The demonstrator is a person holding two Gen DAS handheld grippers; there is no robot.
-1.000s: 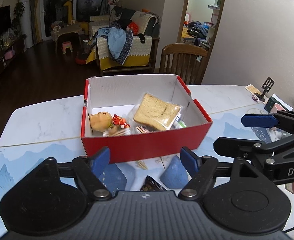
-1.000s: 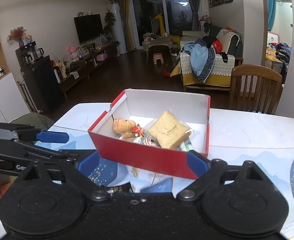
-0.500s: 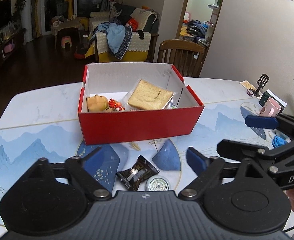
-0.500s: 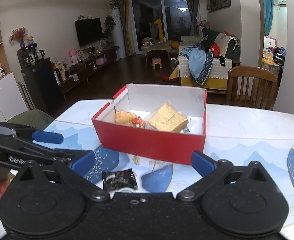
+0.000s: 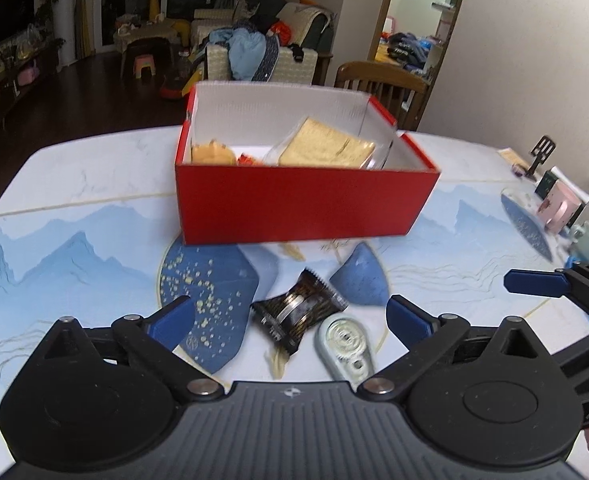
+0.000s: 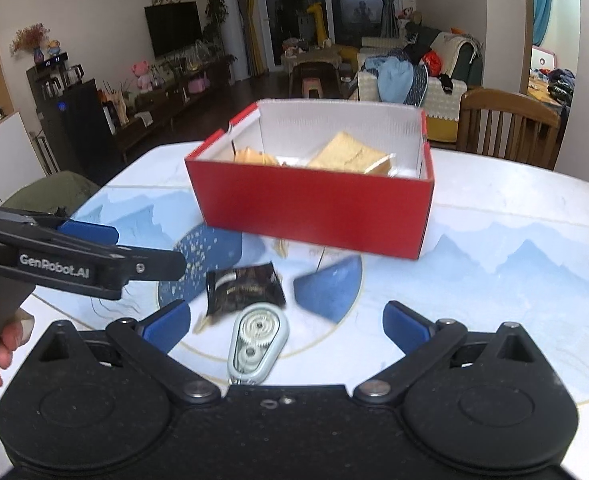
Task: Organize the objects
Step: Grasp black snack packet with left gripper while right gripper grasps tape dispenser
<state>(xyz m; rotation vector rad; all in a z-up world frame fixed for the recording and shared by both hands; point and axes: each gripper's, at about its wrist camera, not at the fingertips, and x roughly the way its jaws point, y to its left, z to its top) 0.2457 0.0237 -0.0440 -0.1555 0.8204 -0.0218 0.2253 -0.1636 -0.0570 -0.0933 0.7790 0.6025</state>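
Red box (image 5: 294,204) mid-desk (image 5: 74,184), dark snack packet (image 5: 298,314) and correction tape (image 5: 346,346) before it; left hand-held gripper (image 5: 290,318) and right hand-held gripper (image 6: 286,320) both spread apart, holding nothing

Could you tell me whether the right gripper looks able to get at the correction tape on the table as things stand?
Probably yes: the right gripper is open and the correction tape lies between its fingers, uncovered, with the dark snack packet just beyond.
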